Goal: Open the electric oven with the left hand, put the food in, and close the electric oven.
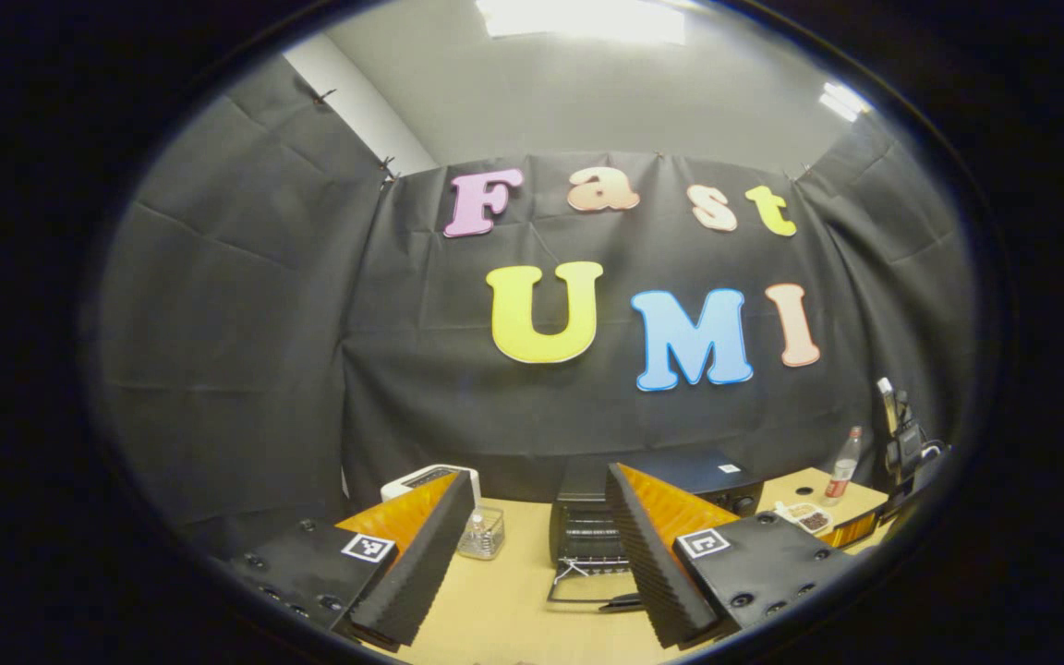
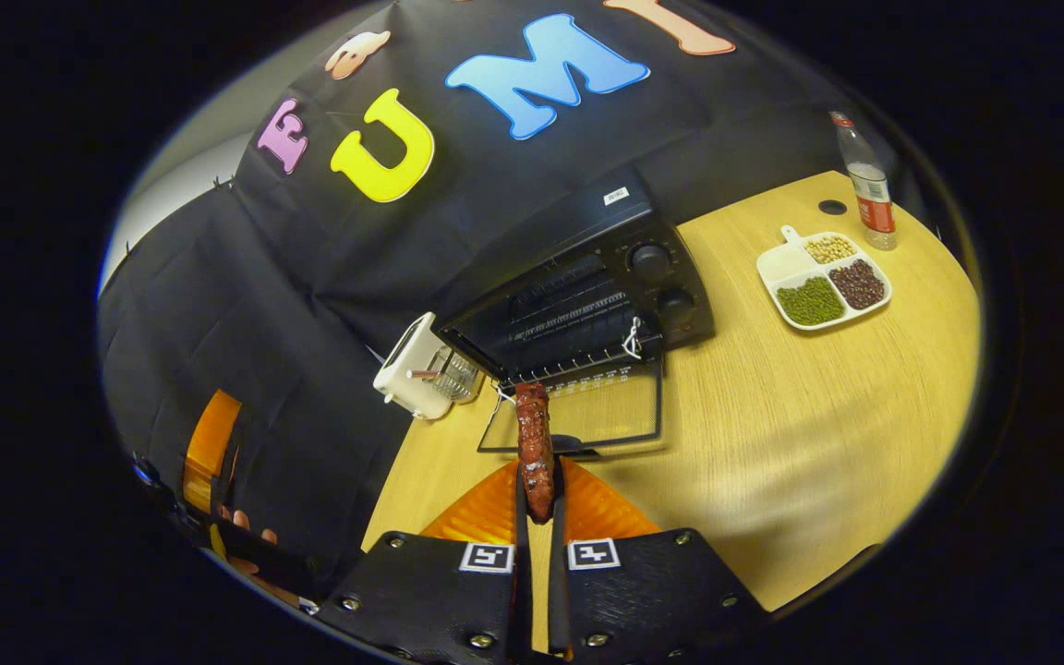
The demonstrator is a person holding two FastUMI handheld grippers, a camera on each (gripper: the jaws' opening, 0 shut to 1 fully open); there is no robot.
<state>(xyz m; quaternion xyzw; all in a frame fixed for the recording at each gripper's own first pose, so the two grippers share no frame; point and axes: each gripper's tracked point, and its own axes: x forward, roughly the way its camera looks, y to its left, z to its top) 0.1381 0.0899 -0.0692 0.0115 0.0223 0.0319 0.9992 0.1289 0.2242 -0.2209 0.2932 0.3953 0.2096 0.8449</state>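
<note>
Sausage pinched in the right tool, above the open oven door.

The sausage is a thin, dark red-brown stick, probably light and a little soft, with a greasy skin that may slip; the tool pinches its near end between both fingers, and the far end points free toward the oven. I judge that a grip nearer the middle would keep it from tilting, and a hard squeeze could break it. The oven stands on the bench with the door folded down flat and the wire rack visible inside. A white toaster is just beside the oven, and a divided plate with beans and a bottle are well apart. The left tool is spread and holds nothing, facing the oven.
</note>
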